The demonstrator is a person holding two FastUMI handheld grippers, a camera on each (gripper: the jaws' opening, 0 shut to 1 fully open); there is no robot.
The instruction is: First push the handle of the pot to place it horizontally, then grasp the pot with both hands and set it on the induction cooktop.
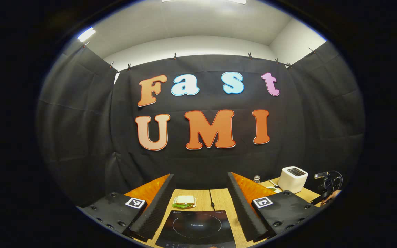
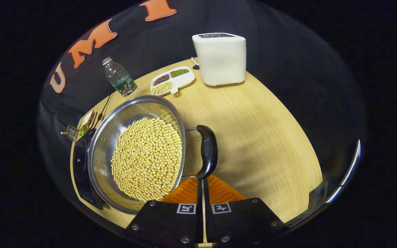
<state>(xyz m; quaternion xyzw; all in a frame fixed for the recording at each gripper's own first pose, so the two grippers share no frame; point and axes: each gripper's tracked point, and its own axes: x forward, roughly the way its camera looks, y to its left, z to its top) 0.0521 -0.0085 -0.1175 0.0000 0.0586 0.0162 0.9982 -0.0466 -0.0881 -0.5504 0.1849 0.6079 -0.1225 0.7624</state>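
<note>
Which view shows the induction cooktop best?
The left gripper view: the induction cooktop lies face-on between the open left claw fingers, ring visible. The right gripper view shows its dark edge behind the pot.

The left gripper view faces the booth wall, low over the induction cooktop (image 1: pixel 196 225); the right gripper view looks steeply down, close; both share the toaster (image 1: pixel 293 179).

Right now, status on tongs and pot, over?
Left tongs open above cooktop. Right tongs shut, tips at pot handle. Pot beside cooktop, not on it.
</note>
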